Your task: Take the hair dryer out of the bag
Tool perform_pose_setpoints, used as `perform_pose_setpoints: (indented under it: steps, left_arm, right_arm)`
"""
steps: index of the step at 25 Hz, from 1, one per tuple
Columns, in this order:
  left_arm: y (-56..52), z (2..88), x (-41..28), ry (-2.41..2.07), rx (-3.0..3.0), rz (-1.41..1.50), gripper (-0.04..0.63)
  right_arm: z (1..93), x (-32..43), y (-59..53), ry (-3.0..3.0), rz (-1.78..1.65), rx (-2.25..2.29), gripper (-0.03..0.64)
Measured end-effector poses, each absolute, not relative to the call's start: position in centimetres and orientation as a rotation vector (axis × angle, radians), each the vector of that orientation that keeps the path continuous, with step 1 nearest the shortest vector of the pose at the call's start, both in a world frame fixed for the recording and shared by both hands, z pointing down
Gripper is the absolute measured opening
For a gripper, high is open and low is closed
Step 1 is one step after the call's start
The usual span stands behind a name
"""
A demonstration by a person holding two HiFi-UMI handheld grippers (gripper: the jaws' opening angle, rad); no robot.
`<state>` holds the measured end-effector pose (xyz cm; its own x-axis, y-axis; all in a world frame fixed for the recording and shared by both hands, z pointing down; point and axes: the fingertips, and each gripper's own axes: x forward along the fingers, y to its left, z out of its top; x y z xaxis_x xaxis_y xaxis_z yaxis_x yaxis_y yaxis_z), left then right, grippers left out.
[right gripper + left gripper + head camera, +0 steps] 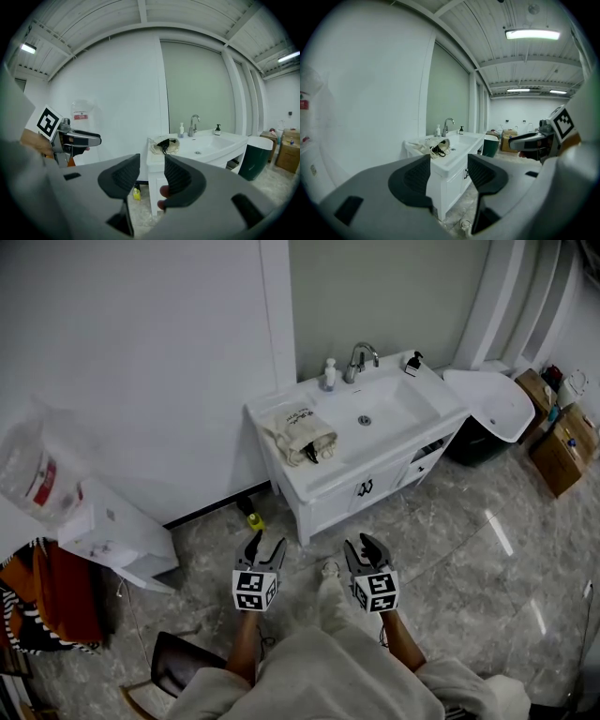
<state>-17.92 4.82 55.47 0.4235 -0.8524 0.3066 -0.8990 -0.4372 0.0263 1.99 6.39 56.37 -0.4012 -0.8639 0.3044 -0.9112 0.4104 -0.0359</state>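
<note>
cream cloth bag (298, 430) on left end of white vanity worktop (330, 479), beside basin (380, 407), black hair dryer (313, 452) poking from bag mouth, left gripper (267, 542) and right gripper (364, 545) released, empty, over grey marble floor (459, 549), well short of vanity, white wall (141, 352) behind

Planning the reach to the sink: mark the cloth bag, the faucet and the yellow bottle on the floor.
cloth bag (292, 427): head view, middle of its cream fabric.
faucet (357, 365): head view, its upright body.
yellow bottle (254, 520): head view, its yellow body.
</note>
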Motion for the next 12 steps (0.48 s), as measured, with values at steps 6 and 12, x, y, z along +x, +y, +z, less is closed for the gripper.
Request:
perform_pose_setpoints:
  steps: [6,12]
  left_arm:
    - [-0.9,55.0,-17.1,-1.573,2.481,0.384,0.239]
    - [-7.4,55.0,-17.1,-1.611,2.436,0.416,0.239]
  right_arm:
    - [56.5,2.0,0.2,-2.454,0.299,1.514,0.149]
    - [56.4,1.2,-8.1,-2.491,0.304,1.444,0.149]
